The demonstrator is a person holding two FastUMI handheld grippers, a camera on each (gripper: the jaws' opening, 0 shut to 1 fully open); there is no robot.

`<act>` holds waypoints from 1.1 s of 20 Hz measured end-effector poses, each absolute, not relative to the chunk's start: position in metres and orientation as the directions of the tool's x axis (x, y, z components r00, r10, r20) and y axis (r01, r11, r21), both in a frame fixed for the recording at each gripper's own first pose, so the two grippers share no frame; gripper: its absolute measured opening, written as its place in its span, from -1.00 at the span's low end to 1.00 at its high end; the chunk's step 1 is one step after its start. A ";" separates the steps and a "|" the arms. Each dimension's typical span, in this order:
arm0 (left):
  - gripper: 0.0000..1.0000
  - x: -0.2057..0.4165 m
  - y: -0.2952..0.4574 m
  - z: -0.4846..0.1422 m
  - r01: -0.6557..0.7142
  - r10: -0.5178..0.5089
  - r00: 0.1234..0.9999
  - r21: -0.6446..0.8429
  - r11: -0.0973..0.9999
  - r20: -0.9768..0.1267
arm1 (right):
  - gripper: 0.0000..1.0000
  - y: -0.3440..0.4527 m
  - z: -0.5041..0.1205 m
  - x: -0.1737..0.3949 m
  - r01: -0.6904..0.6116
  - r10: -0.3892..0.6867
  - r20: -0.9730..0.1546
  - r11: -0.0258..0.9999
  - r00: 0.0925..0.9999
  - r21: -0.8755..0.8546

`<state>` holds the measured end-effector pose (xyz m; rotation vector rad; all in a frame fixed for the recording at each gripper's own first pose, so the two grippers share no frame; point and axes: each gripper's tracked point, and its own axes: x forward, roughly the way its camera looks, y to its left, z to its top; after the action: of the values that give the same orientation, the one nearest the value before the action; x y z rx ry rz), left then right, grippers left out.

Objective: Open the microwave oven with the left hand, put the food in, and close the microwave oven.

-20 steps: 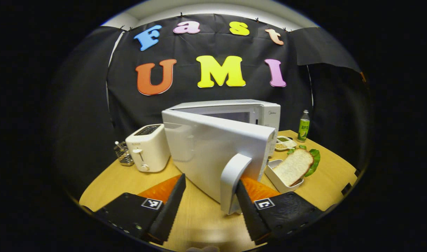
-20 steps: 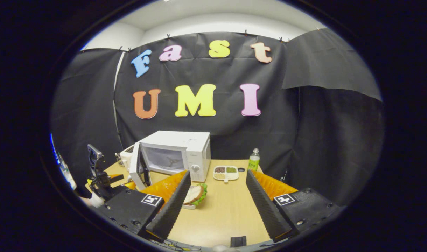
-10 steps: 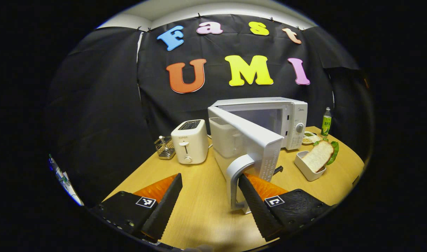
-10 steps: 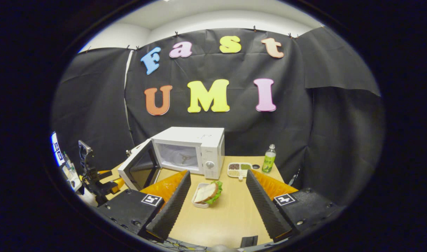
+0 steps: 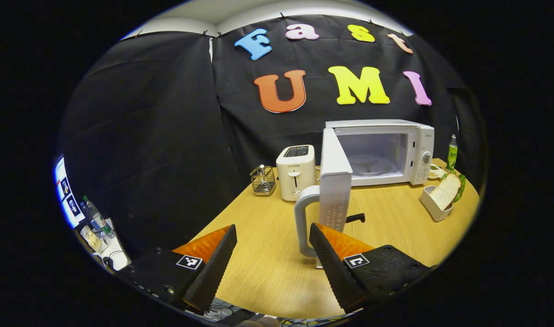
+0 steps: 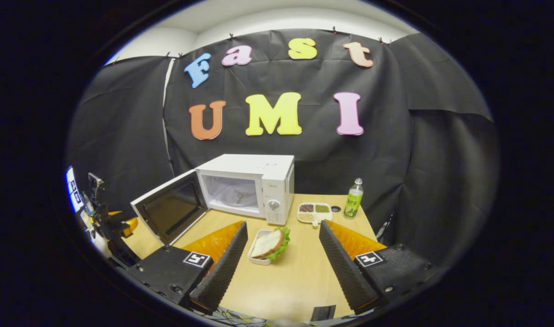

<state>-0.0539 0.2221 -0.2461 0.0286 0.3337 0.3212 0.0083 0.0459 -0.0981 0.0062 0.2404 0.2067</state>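
Risk is centred on the door handle (image 5: 303,218), which is hooked by one finger of the left gripper (image 5: 273,254) while its fingers are held apart, clamped on nothing. If the finger is drawn away askew, the microwave door (image 5: 335,184), seen swung wide open, could be dragged further against its hinge, or the microwave oven (image 6: 249,187) could be shifted on the table (image 6: 295,272). The sandwich (image 6: 270,244) is seen in a small white tray (image 6: 255,260), in front of the oven and between the spread, empty fingers of the right gripper (image 6: 281,259); a shallow grip could tip the bread out. A logo on the oven's control panel (image 6: 273,204) and the label of the green bottle (image 6: 353,203) are too small to be made out.
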 end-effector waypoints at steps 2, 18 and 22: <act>0.94 -0.059 0.211 -0.239 -0.291 0.298 0.903 0.070 0.954 -0.309 | 1.00 0.042 -0.111 0.022 -0.205 0.210 -0.260 0.978 0.943 0.044; 0.93 -0.068 0.064 -0.132 -0.234 0.234 0.948 0.026 0.972 -0.217 | 0.66 0.085 -0.270 0.163 -0.295 0.532 -0.584 0.840 0.613 0.455; 0.93 -0.073 0.041 -0.127 -0.270 0.269 0.935 0.028 0.963 -0.232 | 0.68 0.100 -0.280 0.178 -0.210 0.635 -0.586 0.748 0.503 0.630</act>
<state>-0.0731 0.0415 -0.1273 -0.0041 0.2362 0.2750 0.1785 0.0998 -0.2799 0.5257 0.9094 0.5389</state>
